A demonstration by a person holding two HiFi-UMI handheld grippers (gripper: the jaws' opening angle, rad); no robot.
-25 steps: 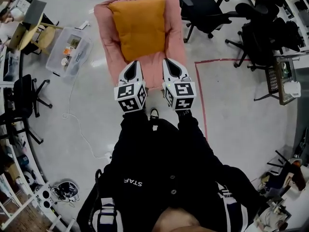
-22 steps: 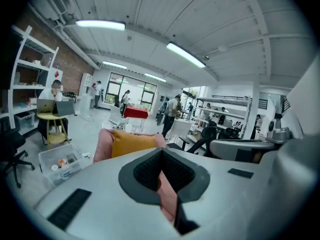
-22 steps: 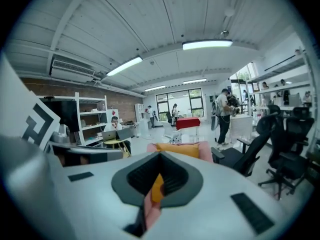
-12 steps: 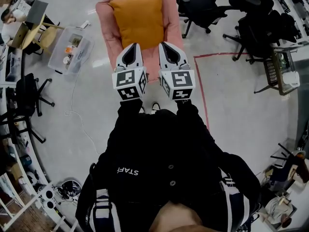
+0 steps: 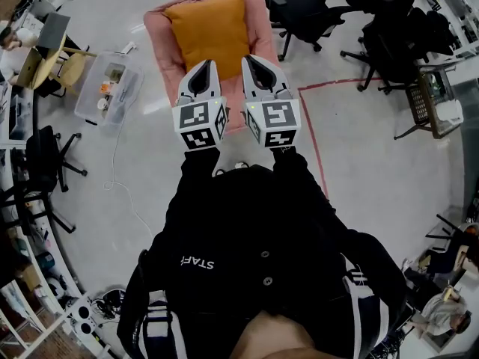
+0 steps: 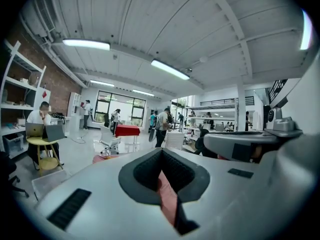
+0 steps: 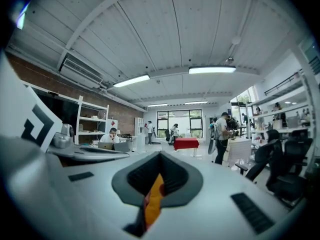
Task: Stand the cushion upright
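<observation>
An orange cushion [image 5: 209, 28] lies on a pink armchair [image 5: 159, 43] at the top of the head view. Both grippers hang side by side over its near edge, which they hide. My left gripper [image 5: 202, 67] is shut. A pink strip [image 6: 167, 199] shows in the slit of its jaws, and I cannot tell whether it is pinched. My right gripper [image 5: 257, 60] is shut on the cushion's near right edge, with orange fabric [image 7: 154, 199] between its jaws. Both grippers point almost level into the room.
Black office chairs [image 5: 299, 10] stand right of the armchair. A clear plastic box [image 5: 108, 88] sits on the floor to its left, beside a cable. Red tape [image 5: 314, 133] marks the floor at the right. Desks, shelves and several people are farther back.
Both grippers have risen together and moved up the picture over the cushion's near edge. Their jaws stayed shut.
</observation>
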